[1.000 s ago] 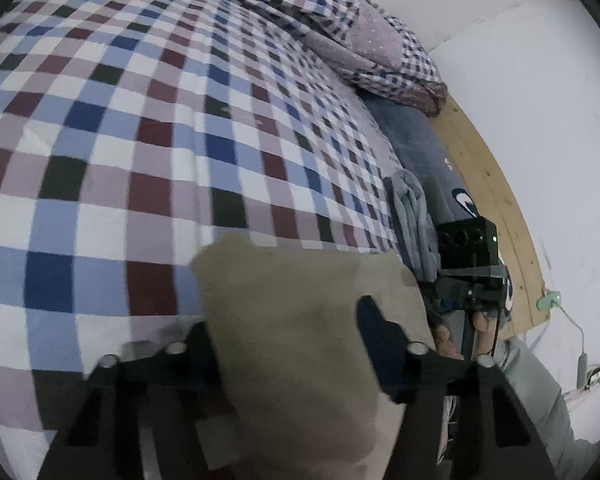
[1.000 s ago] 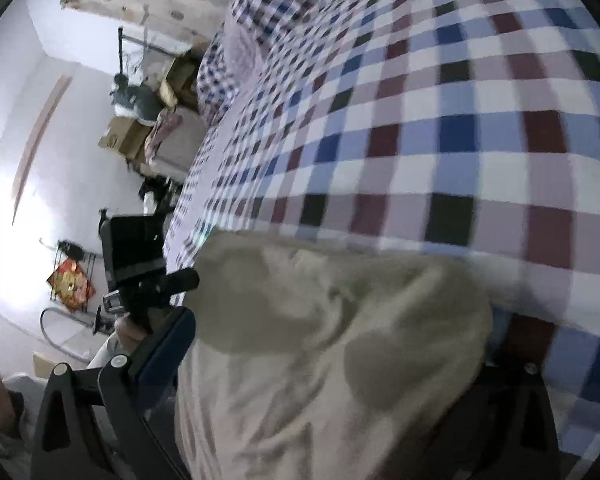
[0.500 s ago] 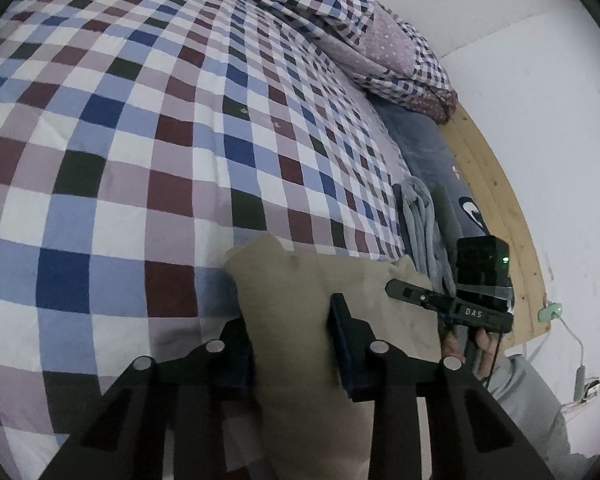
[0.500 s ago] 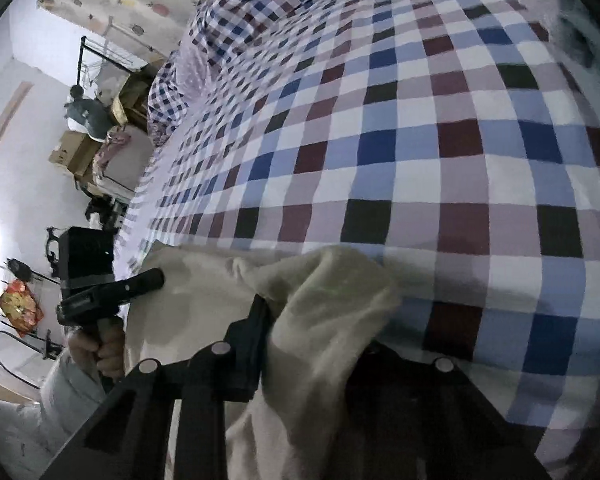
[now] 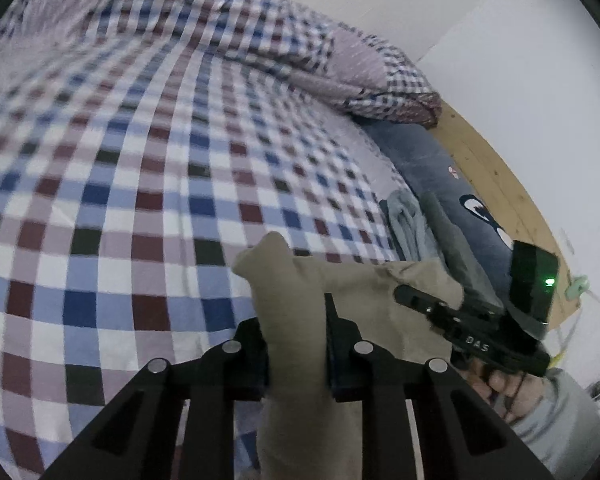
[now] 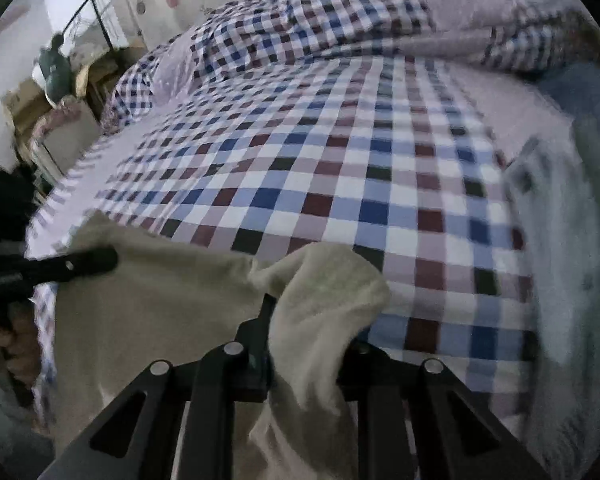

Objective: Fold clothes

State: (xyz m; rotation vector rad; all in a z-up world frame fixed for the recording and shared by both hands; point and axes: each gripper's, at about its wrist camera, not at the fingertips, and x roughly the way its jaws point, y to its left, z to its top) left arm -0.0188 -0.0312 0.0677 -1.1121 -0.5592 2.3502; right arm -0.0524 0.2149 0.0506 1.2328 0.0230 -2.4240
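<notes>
Both tools have hold of the same beige, soft-looking cloth garment (image 5: 364, 280) now, at the near edge of the bed. The left gripper (image 5: 296, 344) has just been closing, and its black jaws are clamped on a bunched corner that pokes up between them. The right gripper (image 6: 304, 344) has just been closing too, pinching a thick cream-coloured fold on the other side. Two corners taken at once, I'd guess so the edge can be stretched out straight between the hands before it is laid over.

The rest of the garment drapes over the bed edge, resting on the blue, maroon and white checked bedsheet (image 5: 140, 184), which looks a good flat surface for folding. A grey folded cloth (image 5: 408, 224) lies off to the side, just beside a dark blue cushion (image 5: 432, 168), well out of the way.
</notes>
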